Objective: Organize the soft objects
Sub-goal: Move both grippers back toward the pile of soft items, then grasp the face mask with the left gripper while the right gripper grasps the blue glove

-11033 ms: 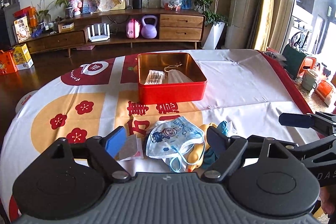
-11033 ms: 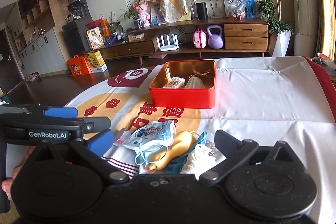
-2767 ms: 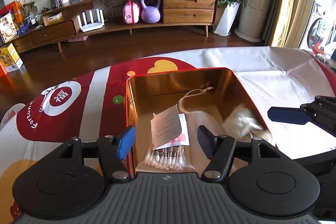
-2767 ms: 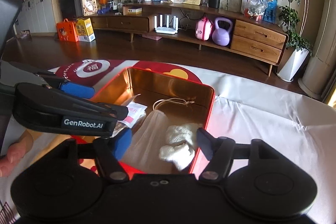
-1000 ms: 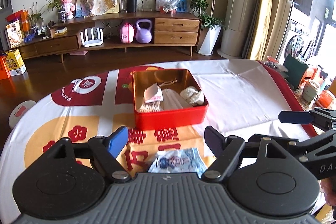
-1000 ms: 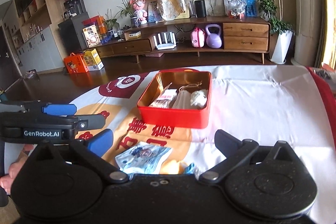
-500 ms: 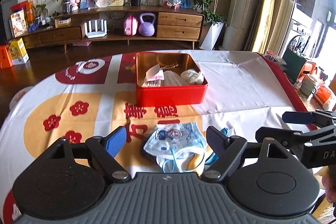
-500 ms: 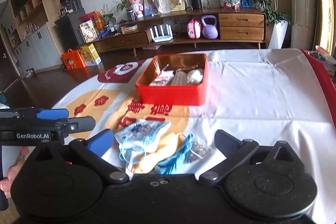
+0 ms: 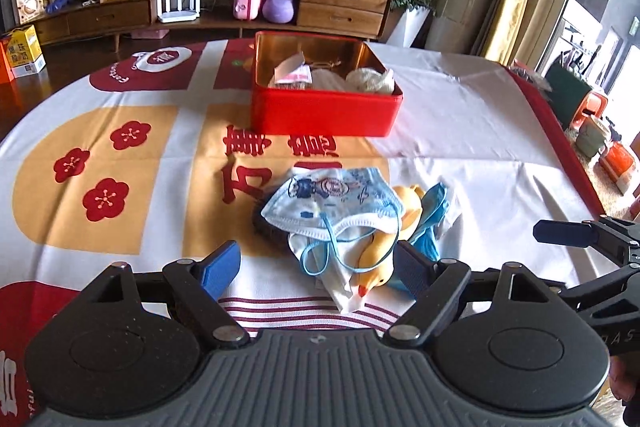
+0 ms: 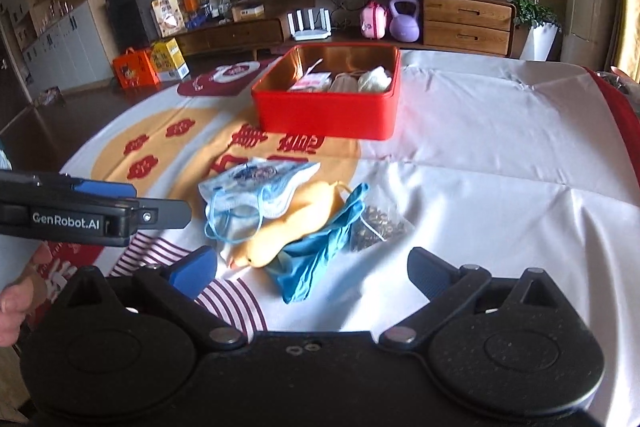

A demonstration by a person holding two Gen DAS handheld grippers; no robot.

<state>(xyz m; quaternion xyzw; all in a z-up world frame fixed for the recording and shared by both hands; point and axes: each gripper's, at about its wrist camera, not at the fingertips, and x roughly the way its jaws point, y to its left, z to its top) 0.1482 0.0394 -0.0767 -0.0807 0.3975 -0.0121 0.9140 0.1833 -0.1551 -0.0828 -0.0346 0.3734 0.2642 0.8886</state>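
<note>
While both grippers, left gripper [image 9: 316, 263] and right gripper [image 10: 312, 267], gape empty, the face mask [image 9: 332, 197] pile lies just beyond, perhaps untouched.

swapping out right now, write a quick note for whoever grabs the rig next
Left gripper: open, empty, over the near pile.
Right gripper: open, empty, over the same pile.
In the red tin: a pack of cotton swabs, a pale drawstring pouch and a white fluffy item.
On the tablecloth: a child's face mask on top of a yellow rubber duck, a blue glove, a small clear bag of dark bits, and a dark item half under the mask.
Left: move the pile into the tin; the mask looks easiest first.
</note>
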